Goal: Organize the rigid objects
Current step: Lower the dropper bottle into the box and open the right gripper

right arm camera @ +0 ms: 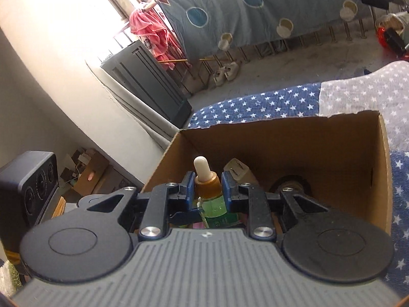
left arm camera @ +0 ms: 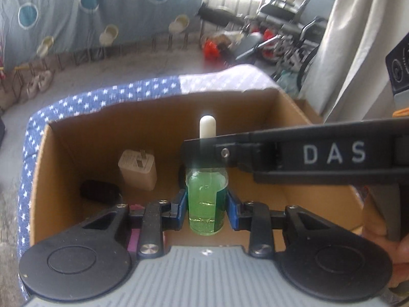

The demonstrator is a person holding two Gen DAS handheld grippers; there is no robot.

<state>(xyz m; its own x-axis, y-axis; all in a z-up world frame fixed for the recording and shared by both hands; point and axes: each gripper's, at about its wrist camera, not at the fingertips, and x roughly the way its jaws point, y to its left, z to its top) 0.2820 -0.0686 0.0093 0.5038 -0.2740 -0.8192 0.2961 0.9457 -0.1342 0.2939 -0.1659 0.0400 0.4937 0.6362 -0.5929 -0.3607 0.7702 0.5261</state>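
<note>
A green dropper bottle with a white rubber bulb stands upright inside an open cardboard box. My left gripper has its blue pads on both sides of the bottle's glass body. My right gripper reaches in from the right and crosses the bottle's neck. In the right wrist view the right gripper is shut on the bottle's gold collar just under the bulb. The box stands on a star-patterned blue bedcover.
A white charger plug and a black item lie in the box to the left of the bottle. A round dark item sits in the box at the right. A pink thing shows under my left gripper. Floor and clutter lie beyond the bed.
</note>
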